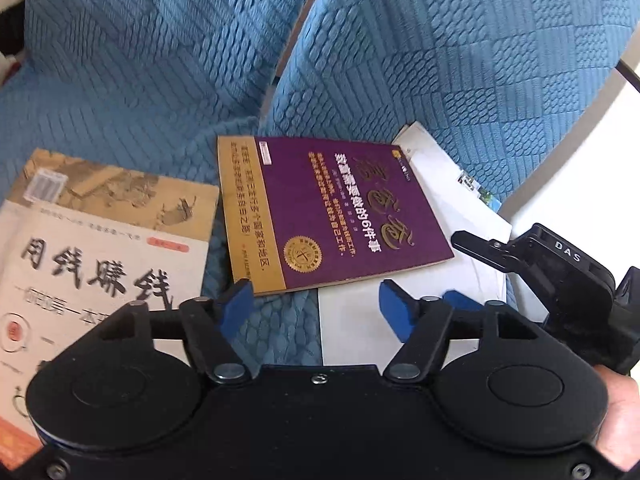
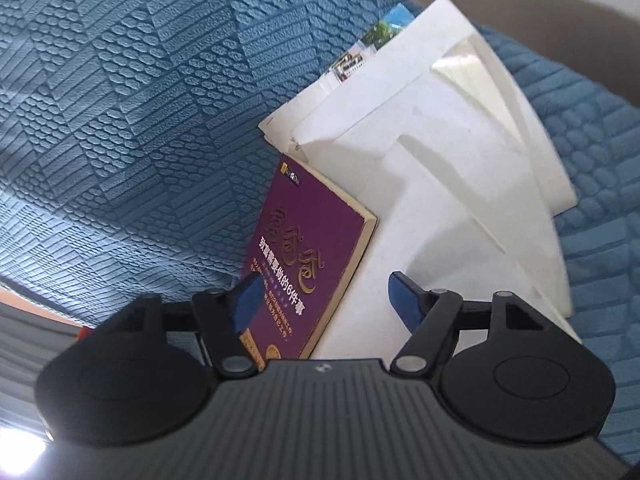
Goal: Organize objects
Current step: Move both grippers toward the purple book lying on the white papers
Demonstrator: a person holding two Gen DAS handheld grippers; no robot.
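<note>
Books lie flat on a blue textured sofa cover [image 1: 160, 80]. In the left wrist view the purple book [image 1: 336, 208] rests face up at the centre, its long axis running from its gold-banded spine edge on the left toward the lower right, the title reading sideways; its right part overlaps white papers [image 1: 452, 208]. A beige book [image 1: 108, 248] with large black characters lies just to its left, apart from it. The left claw [image 1: 316, 304] hangs over the purple book's near edge, blue pads partly spread, nothing between them. The right claw [image 1: 472, 276] sits beside it at the right, a hand [image 1: 616, 404] behind it. In the right wrist view the right claw [image 2: 324, 300] is also partly open and empty, straddling the purple book's [image 2: 312, 248] near end; whether its left pad touches the cover cannot be told.
</note>
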